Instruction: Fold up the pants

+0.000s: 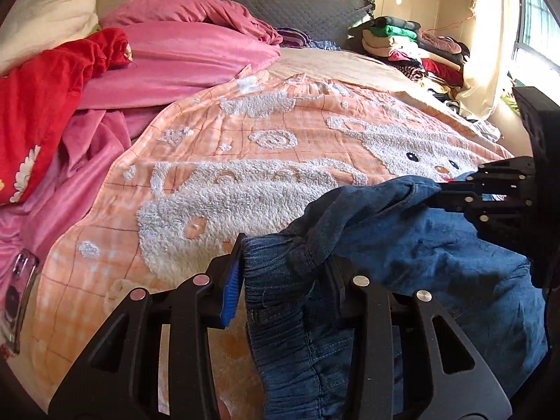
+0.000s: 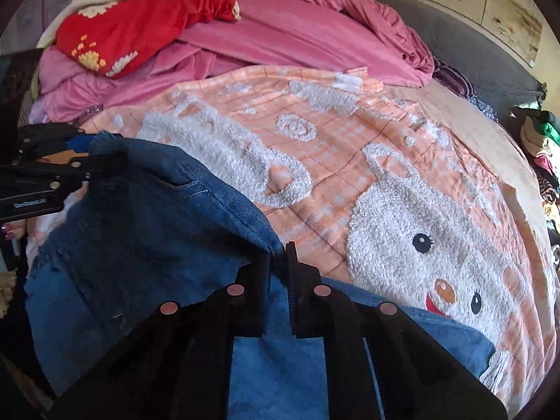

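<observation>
Blue denim pants point(image 1: 437, 255) hang between my two grippers above the near edge of the bed; they also show in the right wrist view point(image 2: 147, 217). My left gripper point(image 1: 285, 266) holds the elastic waistband between its jaws, which stand fairly wide with bunched denim filling the gap. My right gripper point(image 2: 279, 262) is pinched shut on another edge of the pants. In the left wrist view the right gripper point(image 1: 444, 189) comes in from the right. In the right wrist view the left gripper point(image 2: 94, 164) comes in from the left.
An orange checked blanket point(image 1: 245, 175) with white fluffy animal shapes covers the bed. Pink bedding point(image 1: 182, 52) and a red blanket point(image 1: 42, 98) are piled at the left. Stacked clothes point(image 1: 402, 42) lie at the far right by the window. A phone point(image 1: 17, 297) lies at the left edge.
</observation>
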Demonstrator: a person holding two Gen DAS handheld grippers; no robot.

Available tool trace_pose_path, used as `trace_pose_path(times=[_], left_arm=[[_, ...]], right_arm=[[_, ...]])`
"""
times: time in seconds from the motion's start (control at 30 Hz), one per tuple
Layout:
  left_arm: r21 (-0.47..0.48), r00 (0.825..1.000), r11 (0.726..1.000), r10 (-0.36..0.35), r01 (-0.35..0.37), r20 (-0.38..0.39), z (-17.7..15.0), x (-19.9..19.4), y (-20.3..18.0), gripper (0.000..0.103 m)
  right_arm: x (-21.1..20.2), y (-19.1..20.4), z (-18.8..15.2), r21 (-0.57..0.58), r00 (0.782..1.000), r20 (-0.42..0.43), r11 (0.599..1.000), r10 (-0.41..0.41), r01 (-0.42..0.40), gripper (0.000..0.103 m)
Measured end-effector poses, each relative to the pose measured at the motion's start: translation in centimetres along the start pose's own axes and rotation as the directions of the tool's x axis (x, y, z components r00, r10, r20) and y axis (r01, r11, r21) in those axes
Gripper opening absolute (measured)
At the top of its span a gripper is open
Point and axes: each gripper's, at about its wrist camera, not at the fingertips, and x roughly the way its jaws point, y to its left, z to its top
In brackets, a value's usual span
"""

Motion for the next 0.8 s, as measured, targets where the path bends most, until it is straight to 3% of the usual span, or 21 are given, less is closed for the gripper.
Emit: trace_pose_path(times=[0.23,0.4,0.8], left_arm=[[-0.014,0.994,0.996,-0.089,0.091,0.068,-1.4,-4.1,-0.2,0.030],[0.042,0.990,0.994,-0.103,0.099,0.096,-3.7,-7.3,-1.2,0.030],[0.004,0.991,0.991,-0.132,0.133,-0.034,-10.4,-9.5,-0.6,0.030]], right_arm=[[-7.0,2.9,-3.6,0.102,0.995,0.100,0.994,0.024,-0.035,0.006],[-10.9,6.3,-6.8,0.141,0.986,0.155,0.986,0.063,-0.085,0.006],[-12.4,14.0,-13.2,0.141,0.987,0.111,0.981,0.118,-0.133,0.006]])
